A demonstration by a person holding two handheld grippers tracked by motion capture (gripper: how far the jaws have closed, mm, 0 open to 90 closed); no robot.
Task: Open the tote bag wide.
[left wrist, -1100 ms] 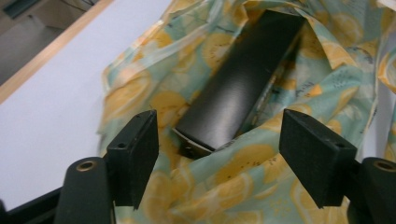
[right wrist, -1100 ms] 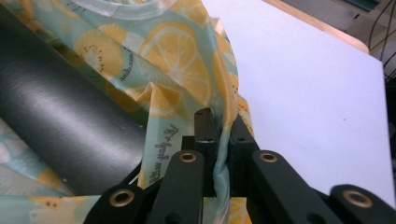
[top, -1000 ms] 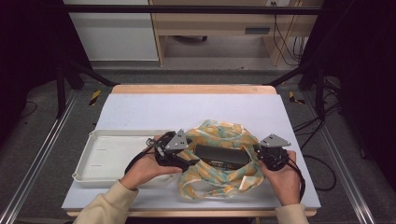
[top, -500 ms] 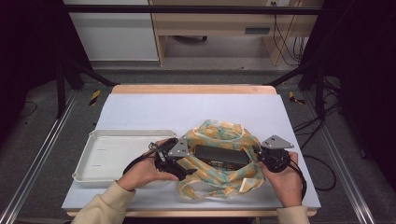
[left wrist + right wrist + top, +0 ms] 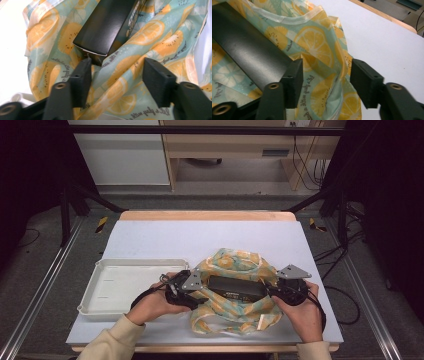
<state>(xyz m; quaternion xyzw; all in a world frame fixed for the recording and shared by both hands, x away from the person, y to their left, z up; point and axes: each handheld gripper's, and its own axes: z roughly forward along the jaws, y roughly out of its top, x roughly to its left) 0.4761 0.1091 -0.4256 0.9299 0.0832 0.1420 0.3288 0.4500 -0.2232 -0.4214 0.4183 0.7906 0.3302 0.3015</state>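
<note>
A long black box lies across a crumpled cloth printed with orange slices near the table's front edge. My left gripper stands open at the box's left end, its jaws straddling a fold of cloth just below the box corner. My right gripper stands open at the box's right end, with a ridge of cloth between its jaws and the box beside one of its fingers.
A white shallow tray sits to the left of the cloth, close to my left hand. The lilac table top stretches behind the cloth. Cables trail off the table's right side.
My left gripper has shifted slightly toward the box's left end over the cloth. The right gripper has barely moved. The cloth's folds have settled a little.
</note>
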